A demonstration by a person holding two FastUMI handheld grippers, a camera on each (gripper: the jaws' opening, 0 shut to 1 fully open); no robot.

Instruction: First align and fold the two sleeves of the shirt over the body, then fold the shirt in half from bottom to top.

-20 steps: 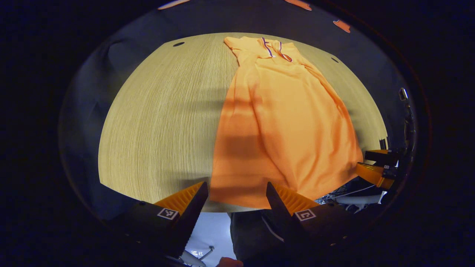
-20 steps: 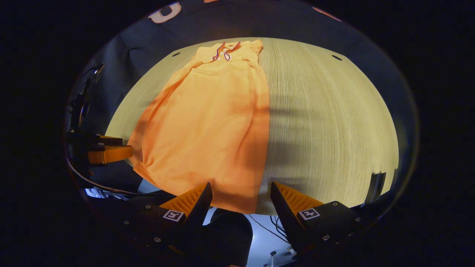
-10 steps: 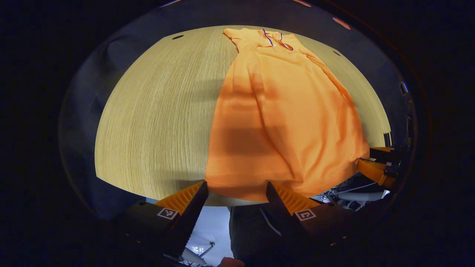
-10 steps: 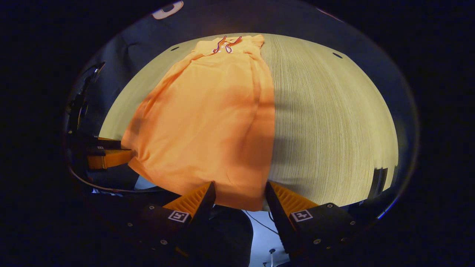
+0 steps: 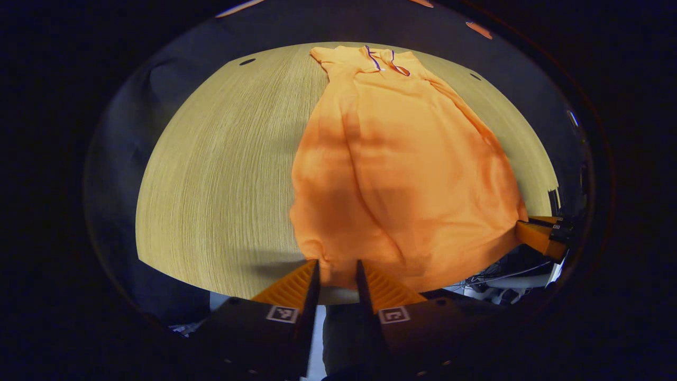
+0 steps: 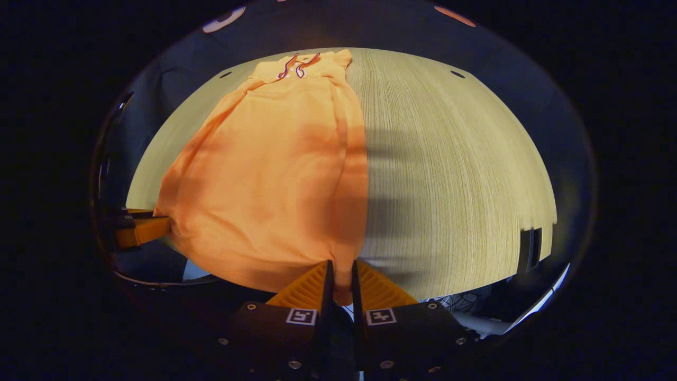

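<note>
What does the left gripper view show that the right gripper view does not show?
Left gripper view: the left tool with its fingers close on either side of the shirt hem, and the right tool at the hem's other corner. Right gripper view: the right tool shut on its hem corner, and a dark object at the table edge. Both: the shirt lying flat, collar far away.

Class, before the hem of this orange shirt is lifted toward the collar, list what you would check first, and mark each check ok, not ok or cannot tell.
1. Sleeves folded over the shirt body: ok, it lies as a narrow strip.
2. Right gripper pinching the hem corner: ok, jaws closed on fabric.
3. Left gripper pinching the other corner: cannot tell, fabric sits between narrowed jaws.
4. Both grips level on the hem: cannot tell.
5. Collar flat at the far end: ok.
6. Bare table beside the shirt: ok.
</note>
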